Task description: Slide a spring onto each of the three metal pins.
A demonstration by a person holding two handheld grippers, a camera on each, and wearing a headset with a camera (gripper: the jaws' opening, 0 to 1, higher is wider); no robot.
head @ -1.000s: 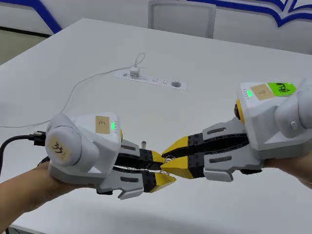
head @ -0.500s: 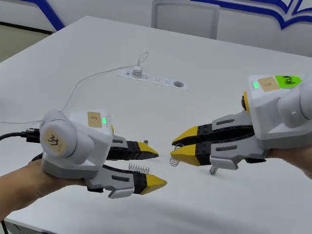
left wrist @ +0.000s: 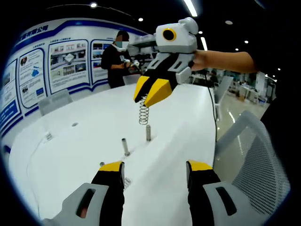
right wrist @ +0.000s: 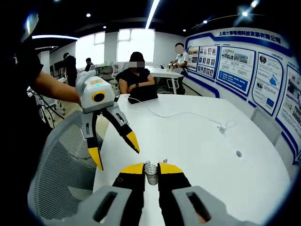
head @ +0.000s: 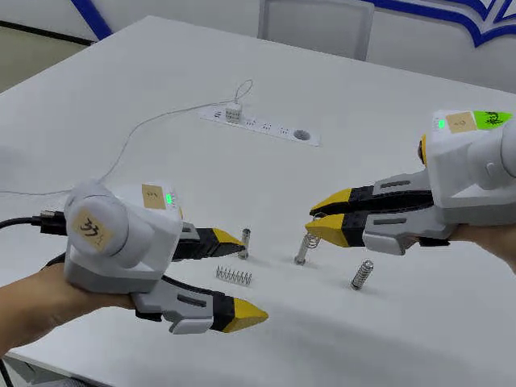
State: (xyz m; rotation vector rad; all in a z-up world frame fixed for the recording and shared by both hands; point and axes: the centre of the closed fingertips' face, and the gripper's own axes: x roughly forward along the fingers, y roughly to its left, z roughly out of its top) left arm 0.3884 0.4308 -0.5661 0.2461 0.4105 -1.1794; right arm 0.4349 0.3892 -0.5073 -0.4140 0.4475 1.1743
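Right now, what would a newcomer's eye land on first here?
The yellow-tipped right gripper, jaws shut on a small coiled metal spring just above a bare upright metal pin on the white table. Right of it a second pin already wears its spring; the left gripper hangs open beside a loose spring lying flat.

Left tool (head: 250, 278) grey-white with black cable (head: 24, 222), right tool (head: 313, 222) green-stickered, yellow-tipped black jaws

White table (head: 121, 105) carrying a power strip (head: 262, 126), posters (right wrist: 235, 68) hanging behind, ceiling lights (right wrist: 153, 12) glowing, mesh chair (left wrist: 258, 160) standing near.
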